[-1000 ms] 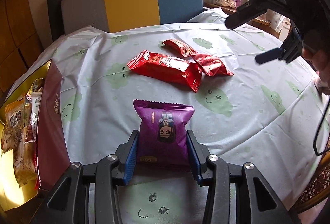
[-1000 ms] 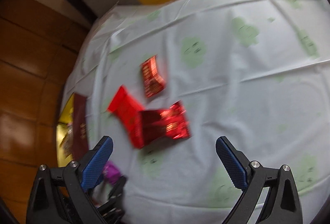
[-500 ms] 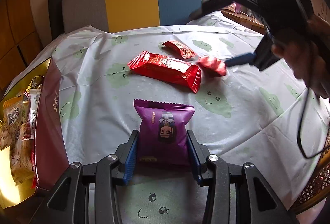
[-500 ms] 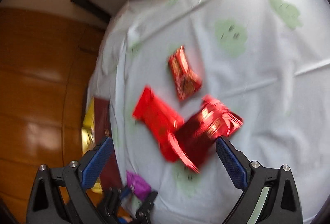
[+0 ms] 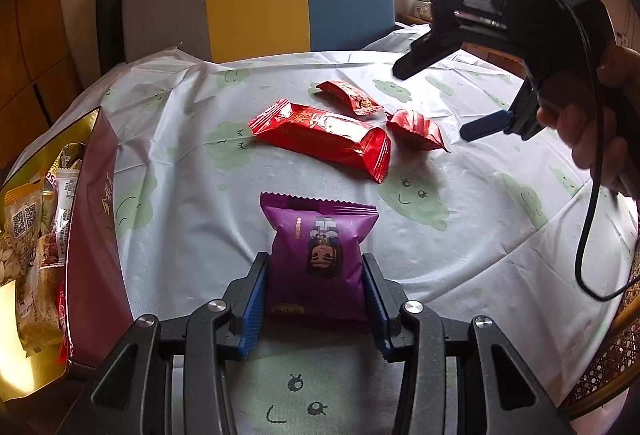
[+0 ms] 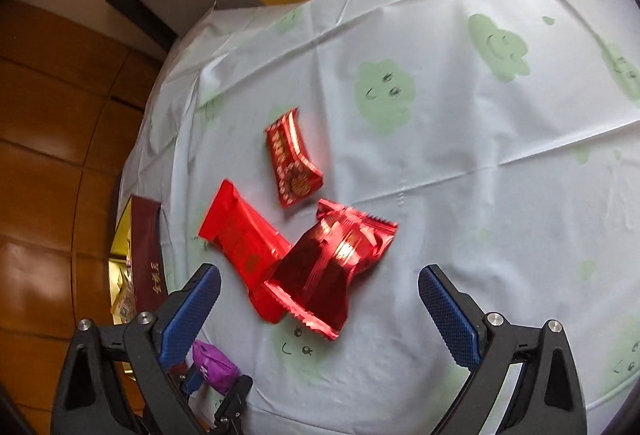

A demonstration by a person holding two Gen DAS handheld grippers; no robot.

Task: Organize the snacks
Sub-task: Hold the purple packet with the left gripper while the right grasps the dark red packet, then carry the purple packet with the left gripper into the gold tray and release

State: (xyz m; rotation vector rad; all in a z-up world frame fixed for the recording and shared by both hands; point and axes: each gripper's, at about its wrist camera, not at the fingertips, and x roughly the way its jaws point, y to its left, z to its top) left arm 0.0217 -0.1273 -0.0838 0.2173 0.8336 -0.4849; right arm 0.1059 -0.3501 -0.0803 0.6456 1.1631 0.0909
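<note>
Purple packet [image 5: 318,259] clamped; right gripper [image 6: 320,299] jaws wide above red packet [image 6: 328,271].

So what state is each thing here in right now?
purple packet: lying on the table, clamped between the left gripper's fingers.
right gripper: fingers wide open, nothing held.
three red packets: loose on the tablecloth, all sealed.
gold box: open, snacks inside.

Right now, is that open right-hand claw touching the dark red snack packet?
Apart. The right wrist view shows the right gripper open, with tablecloth visible between each pad and the dark red packet.
</note>
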